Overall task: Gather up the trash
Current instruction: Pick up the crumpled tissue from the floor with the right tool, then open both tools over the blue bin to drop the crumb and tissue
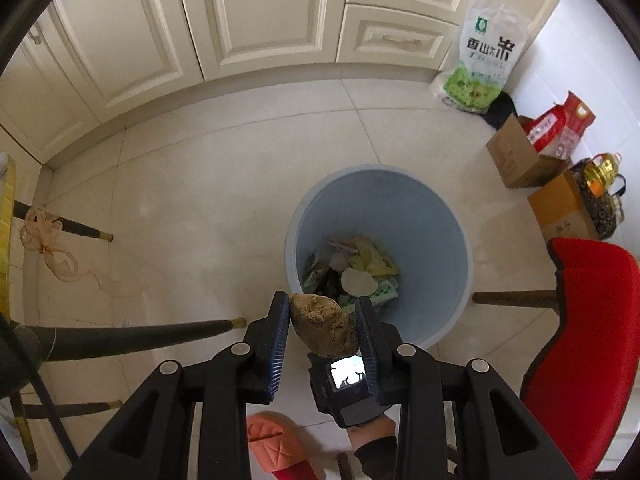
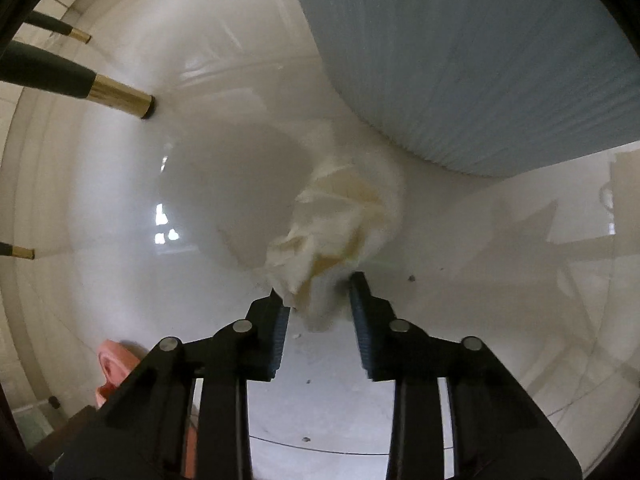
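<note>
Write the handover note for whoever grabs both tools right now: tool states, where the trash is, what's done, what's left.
Left tool: shut on the brown lump, held above the near rim of the blue bin; not released yet.
Right tool: open, low at the floor, fingers either side of the crumpled white tissue, which lies beside the bin's outer wall; not gripped.
Done: wrappers and scraps already in the bin.
Left: drop the lump in, then grip the tissue and bin it.

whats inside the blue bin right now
Looking down into the blue bin, there is a loose pile of wrappers, green and yellow, with a pale round piece on top. The brown lump in the left gripper covers the near edge, and the bin floor is hidden.
</note>
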The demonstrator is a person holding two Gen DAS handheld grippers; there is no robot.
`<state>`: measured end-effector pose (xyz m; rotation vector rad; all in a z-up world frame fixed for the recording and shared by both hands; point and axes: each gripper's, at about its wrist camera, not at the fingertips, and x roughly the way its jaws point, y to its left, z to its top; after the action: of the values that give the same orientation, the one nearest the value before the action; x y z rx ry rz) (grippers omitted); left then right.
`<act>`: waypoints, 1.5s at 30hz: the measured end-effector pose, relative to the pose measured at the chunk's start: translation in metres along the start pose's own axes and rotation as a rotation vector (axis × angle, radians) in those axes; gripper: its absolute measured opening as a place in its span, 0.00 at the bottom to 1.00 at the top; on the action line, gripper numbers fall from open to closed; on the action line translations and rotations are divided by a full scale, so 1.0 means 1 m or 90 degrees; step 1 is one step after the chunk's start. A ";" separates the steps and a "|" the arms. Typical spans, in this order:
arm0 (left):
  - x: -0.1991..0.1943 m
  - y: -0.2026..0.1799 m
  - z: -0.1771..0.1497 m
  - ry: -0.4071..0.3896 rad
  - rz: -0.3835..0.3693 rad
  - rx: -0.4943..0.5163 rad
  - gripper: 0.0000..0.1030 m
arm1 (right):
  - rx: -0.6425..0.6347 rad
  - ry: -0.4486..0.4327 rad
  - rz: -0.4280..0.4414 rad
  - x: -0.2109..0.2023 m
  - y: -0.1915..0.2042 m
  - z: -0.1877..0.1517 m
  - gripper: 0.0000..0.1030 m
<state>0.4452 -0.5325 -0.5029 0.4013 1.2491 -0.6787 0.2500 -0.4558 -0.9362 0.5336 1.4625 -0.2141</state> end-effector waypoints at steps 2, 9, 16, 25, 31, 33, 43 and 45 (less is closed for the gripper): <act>0.001 -0.001 0.000 -0.002 0.010 0.006 0.29 | -0.004 0.005 0.022 -0.002 -0.002 -0.001 0.13; 0.027 0.013 0.005 0.023 0.001 -0.014 0.29 | 0.038 -0.016 0.023 -0.068 -0.031 -0.026 0.05; 0.054 0.013 0.005 0.045 0.023 -0.009 0.29 | 0.112 -0.063 0.012 -0.145 -0.063 -0.050 0.05; 0.053 0.006 -0.004 0.039 0.024 0.008 0.29 | 0.166 -0.134 0.012 -0.230 -0.084 -0.076 0.05; 0.039 0.004 -0.017 0.024 0.034 0.029 0.29 | 0.173 -0.192 0.003 -0.262 -0.084 -0.076 0.05; 0.036 0.003 -0.020 0.022 0.037 0.034 0.29 | 0.176 -0.222 0.003 -0.265 -0.072 -0.073 0.05; 0.032 -0.011 -0.032 0.018 0.037 0.083 0.29 | 0.154 -0.364 0.016 -0.331 -0.056 -0.038 0.05; 0.032 -0.014 -0.033 0.015 0.034 0.089 0.29 | 0.141 -0.392 0.041 -0.336 -0.046 -0.021 0.06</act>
<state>0.4171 -0.5301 -0.5419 0.5572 1.2125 -0.7197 0.1718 -0.5457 -0.6179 0.6241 0.8254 -0.4496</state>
